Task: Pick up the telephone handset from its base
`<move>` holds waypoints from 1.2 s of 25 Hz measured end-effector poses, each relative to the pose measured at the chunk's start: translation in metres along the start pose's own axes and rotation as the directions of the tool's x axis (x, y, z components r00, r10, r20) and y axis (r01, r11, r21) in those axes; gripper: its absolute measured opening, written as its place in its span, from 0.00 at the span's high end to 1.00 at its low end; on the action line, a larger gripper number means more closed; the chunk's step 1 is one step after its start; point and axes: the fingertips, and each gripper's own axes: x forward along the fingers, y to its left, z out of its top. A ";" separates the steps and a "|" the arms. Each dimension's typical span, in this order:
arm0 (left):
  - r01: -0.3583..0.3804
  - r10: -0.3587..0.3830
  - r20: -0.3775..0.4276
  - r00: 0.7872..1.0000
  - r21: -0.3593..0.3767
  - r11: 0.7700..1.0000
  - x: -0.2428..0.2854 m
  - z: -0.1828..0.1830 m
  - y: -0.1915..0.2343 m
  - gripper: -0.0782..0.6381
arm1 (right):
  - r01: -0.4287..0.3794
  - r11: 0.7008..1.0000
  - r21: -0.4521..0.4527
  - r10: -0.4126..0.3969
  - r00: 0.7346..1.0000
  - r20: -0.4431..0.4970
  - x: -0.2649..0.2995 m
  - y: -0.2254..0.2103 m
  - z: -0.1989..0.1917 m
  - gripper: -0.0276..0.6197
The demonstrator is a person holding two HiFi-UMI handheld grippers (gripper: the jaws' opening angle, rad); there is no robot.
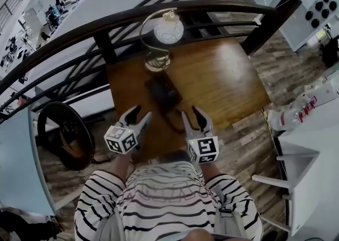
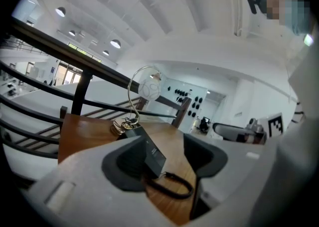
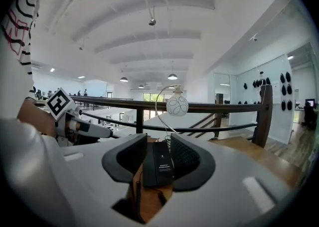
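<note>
Black telephone (image 1: pixel 163 94) sits on a table (image 1: pixel 228 81), just before the lamp (image 1: pixel 161 38). Left gripper (image 1: pixel 139 115) and right gripper (image 1: pixel 192 114) gape empty, farther from the lamp. Its handset (image 3: pixel 159 163) is probably light, rigid and slick (grasp its slim middle).

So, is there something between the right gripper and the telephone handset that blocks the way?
Nothing visible blocks it. The right gripper is open, and the telephone handset lies straight ahead of its jaws. Only the cord lies on the table near them, low and to its left. The lamp stands beyond the telephone.
</note>
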 end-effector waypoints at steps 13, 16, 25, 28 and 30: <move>-0.069 0.061 -0.060 0.996 -0.136 0.988 0.094 -0.014 0.056 0.56 | -0.101 0.994 -0.028 0.097 0.989 -0.114 0.097 -0.046 -0.041 0.75; -0.107 0.096 -0.071 0.993 -0.166 0.980 0.112 -0.023 0.068 0.55 | -0.146 0.988 -0.048 0.138 0.981 -0.139 0.120 -0.055 -0.055 0.75; -0.195 0.172 -0.110 0.979 -0.255 0.947 0.155 -0.054 0.106 0.55 | -0.280 0.957 -0.077 0.249 0.929 -0.274 0.176 -0.068 -0.113 0.75; -0.208 0.179 -0.125 0.976 -0.292 0.933 0.166 -0.063 0.116 0.55 | -0.320 0.943 -0.089 0.279 0.910 -0.307 0.192 -0.067 -0.128 0.74; -0.210 0.176 -0.134 0.975 -0.315 0.925 0.173 -0.068 0.120 0.55 | -0.345 0.934 -0.097 0.297 0.897 -0.327 0.200 -0.067 -0.136 0.74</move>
